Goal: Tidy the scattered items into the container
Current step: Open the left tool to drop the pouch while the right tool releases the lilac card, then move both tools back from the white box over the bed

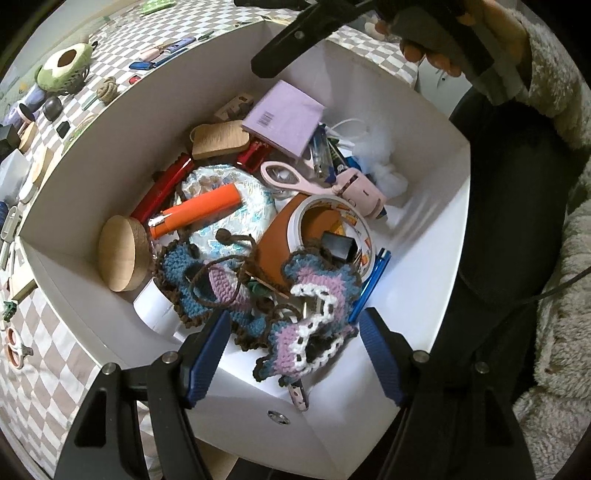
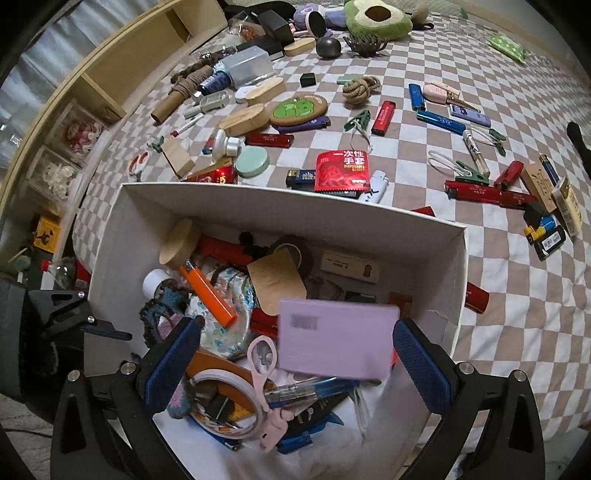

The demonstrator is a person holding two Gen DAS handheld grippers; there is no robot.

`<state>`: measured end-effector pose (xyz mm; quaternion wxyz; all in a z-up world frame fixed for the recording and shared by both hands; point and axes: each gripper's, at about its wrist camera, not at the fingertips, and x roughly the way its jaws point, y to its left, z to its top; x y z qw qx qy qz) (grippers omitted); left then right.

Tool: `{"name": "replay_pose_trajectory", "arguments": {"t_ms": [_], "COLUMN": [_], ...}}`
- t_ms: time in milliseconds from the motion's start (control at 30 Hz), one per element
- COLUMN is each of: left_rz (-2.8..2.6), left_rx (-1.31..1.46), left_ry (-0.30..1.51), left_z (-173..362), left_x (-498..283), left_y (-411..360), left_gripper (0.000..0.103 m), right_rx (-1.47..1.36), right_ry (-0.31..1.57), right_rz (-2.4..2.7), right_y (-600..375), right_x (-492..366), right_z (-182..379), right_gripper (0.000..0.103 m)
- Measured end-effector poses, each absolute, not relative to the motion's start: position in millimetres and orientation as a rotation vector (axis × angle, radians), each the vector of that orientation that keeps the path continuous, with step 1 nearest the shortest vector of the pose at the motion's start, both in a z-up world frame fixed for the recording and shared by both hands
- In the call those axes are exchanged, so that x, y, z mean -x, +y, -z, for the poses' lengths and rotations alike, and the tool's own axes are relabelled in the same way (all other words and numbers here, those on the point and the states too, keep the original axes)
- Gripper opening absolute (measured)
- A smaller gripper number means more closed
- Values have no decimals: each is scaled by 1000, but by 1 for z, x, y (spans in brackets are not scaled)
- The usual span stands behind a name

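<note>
A white box (image 1: pixel 424 229) holds several items: a purple notepad (image 1: pixel 282 116), an orange lighter (image 1: pixel 195 212), pink scissors (image 1: pixel 288 177), a tape roll (image 1: pixel 332 229) and a crocheted piece (image 1: pixel 314 332) draped at its near wall. My left gripper (image 1: pixel 295 354) is open just over the box's near rim, beside the crochet. My right gripper (image 2: pixel 299 363) is open above the box (image 2: pixel 258 195); the purple notepad (image 2: pixel 332 339) is blurred between its fingers, free of the pads. The right gripper also shows at the top of the left wrist view (image 1: pixel 295 44).
Many items lie scattered on the checkered cloth (image 2: pixel 517 295) beyond the box: a red glove packet (image 2: pixel 341 171), lighters (image 2: pixel 384 118), green clips (image 2: pixel 356 120), a rope knot (image 2: pixel 360 88), an avocado plush (image 2: pixel 376 16). Wooden shelves (image 2: pixel 122 66) stand at the left.
</note>
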<state>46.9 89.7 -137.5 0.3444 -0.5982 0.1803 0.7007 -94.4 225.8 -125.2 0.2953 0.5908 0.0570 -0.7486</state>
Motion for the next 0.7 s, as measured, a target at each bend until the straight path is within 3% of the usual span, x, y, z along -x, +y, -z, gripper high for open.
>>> {"name": "replay_pose_trajectory", "arguments": {"t_ms": [700], "left_rz": [-1945], "left_rx": [1513], "left_ry": [392], "left_z": [117], "left_x": [-25], "left_y": [82], "left_gripper": [72], "right_rx": [-1504], "right_ry": [144], "right_rz": [1983], "right_y": [222], "right_x": [86], "right_z": [108], "right_gripper": [103]}}
